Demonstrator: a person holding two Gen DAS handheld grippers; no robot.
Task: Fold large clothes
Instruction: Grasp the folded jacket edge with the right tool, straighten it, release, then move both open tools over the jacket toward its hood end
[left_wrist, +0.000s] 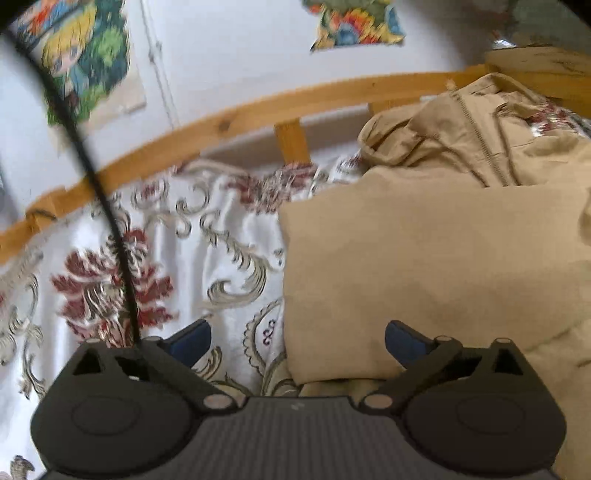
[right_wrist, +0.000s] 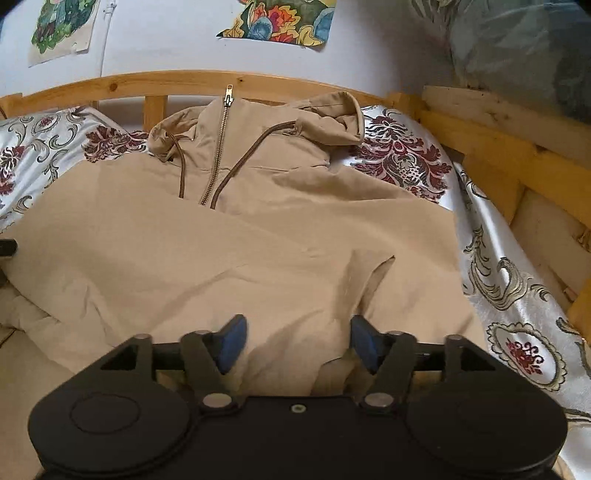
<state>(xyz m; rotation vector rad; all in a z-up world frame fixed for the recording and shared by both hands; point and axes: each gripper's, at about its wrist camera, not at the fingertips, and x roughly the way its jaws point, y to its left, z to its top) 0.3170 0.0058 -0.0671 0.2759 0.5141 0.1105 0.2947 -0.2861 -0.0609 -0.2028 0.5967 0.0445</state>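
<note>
A large beige zip hoodie (right_wrist: 240, 251) lies on the bed, hood and zipper (right_wrist: 218, 151) toward the headboard, its lower part folded up over the chest. In the left wrist view the hoodie (left_wrist: 436, 266) fills the right half, its folded left edge running down the middle. My left gripper (left_wrist: 297, 341) is open, its blue pads straddling that edge just above the bedspread. My right gripper (right_wrist: 297, 341) is open over the hoodie's near fold, the pads close to the cloth and holding nothing.
The bed has a white satin bedspread (left_wrist: 155, 258) with red and grey floral print, and a wooden frame rail (right_wrist: 184, 79) behind and on the right (right_wrist: 498, 147). Colourful pictures (right_wrist: 280, 18) hang on the white wall. A black cable (left_wrist: 99, 192) crosses the left wrist view.
</note>
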